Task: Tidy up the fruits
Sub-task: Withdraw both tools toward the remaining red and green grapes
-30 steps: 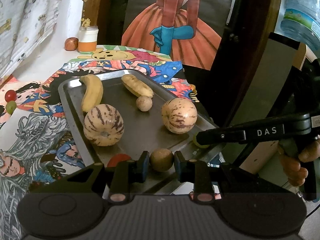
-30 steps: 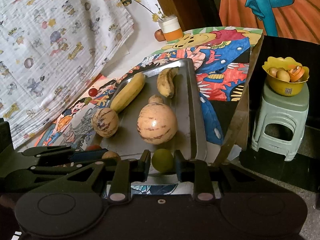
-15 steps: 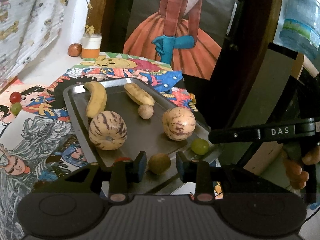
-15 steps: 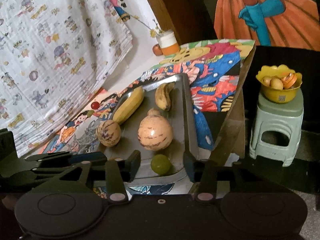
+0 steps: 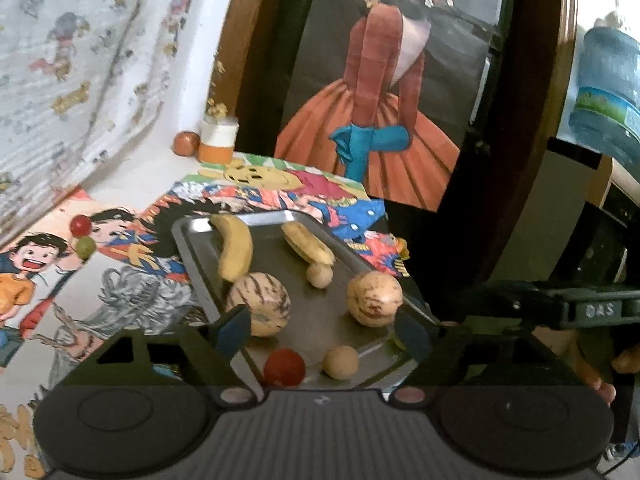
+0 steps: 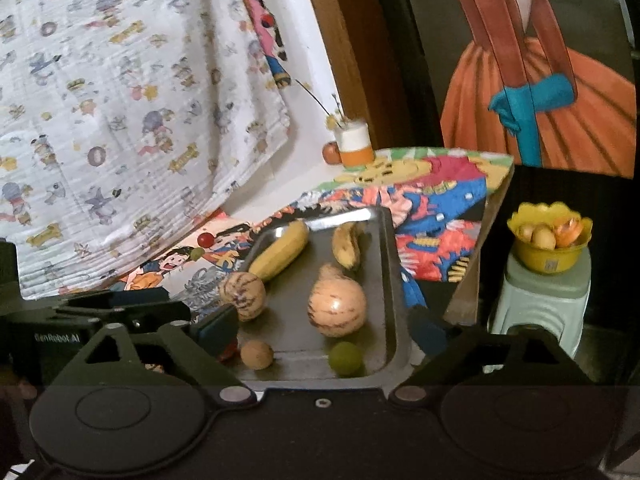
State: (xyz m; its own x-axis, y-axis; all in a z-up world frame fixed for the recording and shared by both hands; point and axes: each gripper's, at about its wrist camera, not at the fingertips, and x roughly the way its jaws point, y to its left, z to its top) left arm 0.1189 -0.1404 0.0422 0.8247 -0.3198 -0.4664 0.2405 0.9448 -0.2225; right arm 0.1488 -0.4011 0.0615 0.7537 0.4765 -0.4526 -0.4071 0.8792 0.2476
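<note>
Fruits on tray: small round green fruit light, smooth, roll-prone; pinch across middle; left gripper, right gripper jaws opening, nothing between.

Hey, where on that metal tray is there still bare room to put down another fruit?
The grey metal tray has bare room in the middle, between the two striped melons, and a smaller patch between the two yellow bananas. The near edge is crowded with the small brown fruit, green fruit and red fruit.
</note>
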